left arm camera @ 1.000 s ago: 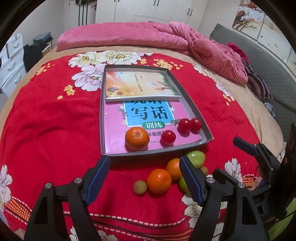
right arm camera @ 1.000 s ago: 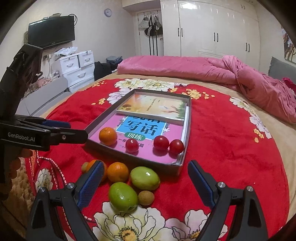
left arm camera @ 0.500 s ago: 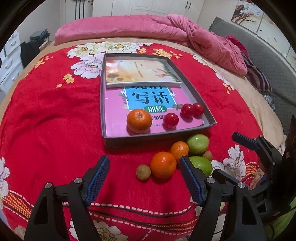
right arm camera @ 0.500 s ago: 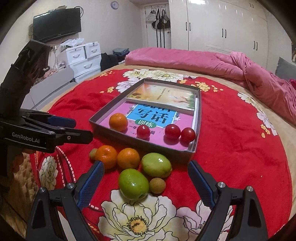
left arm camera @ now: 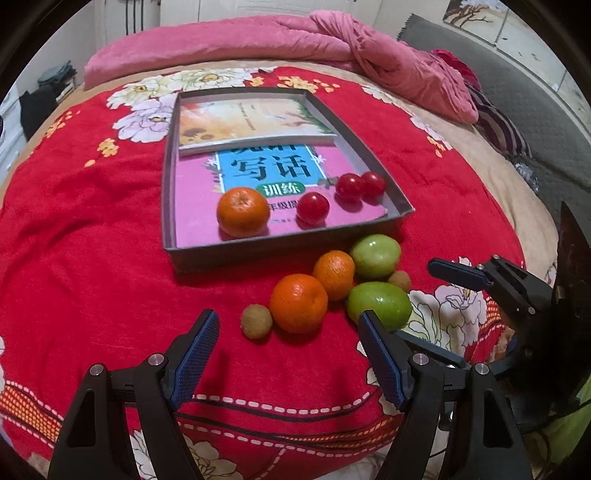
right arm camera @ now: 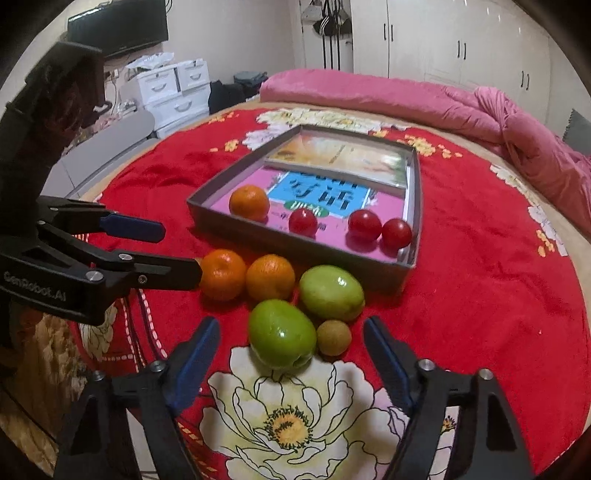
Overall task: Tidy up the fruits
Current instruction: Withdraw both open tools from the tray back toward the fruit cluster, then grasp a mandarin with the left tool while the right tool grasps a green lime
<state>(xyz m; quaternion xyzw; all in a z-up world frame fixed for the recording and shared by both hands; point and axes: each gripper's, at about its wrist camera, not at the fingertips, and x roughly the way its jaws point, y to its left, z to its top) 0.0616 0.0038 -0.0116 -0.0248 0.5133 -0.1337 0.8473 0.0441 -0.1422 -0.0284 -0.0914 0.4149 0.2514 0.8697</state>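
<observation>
Between the wide-open blue-padded fingers of the left gripper (left arm camera: 286, 341), which holds nothing, lie a small brown fruit (left arm camera: 256, 320) and an orange (left arm camera: 298, 302) on a red floral blanket (left arm camera: 81, 236). The right gripper (right arm camera: 291, 350) is likewise spread wide and empty, with a green fruit (right arm camera: 282, 339) and a second small brown fruit (right arm camera: 334, 337) lying between its fingers. Just beyond these sit a second green fruit (right arm camera: 331, 292) and two oranges side by side (right arm camera: 270, 277), (right arm camera: 222, 274), the leftmost near the left gripper's tip as seen from the right wrist.

Behind the loose fruit stands a shallow grey tray (left arm camera: 168, 192) holding two books: a pink one (left arm camera: 192, 192) and a pale yellow one (left arm camera: 247, 123) lying over its far end. On the pink book rest one orange (left arm camera: 242, 211) and three cherry tomatoes (left arm camera: 312, 208), (left arm camera: 349, 186), (left arm camera: 373, 183), the last two touching.

The blanket covers a bed, with a rumpled pink duvet (left arm camera: 280, 37) along its far side. Around the room are white wardrobes (right arm camera: 443, 37), white drawer units (right arm camera: 173, 88) and a wall-mounted television (right arm camera: 118, 24).
</observation>
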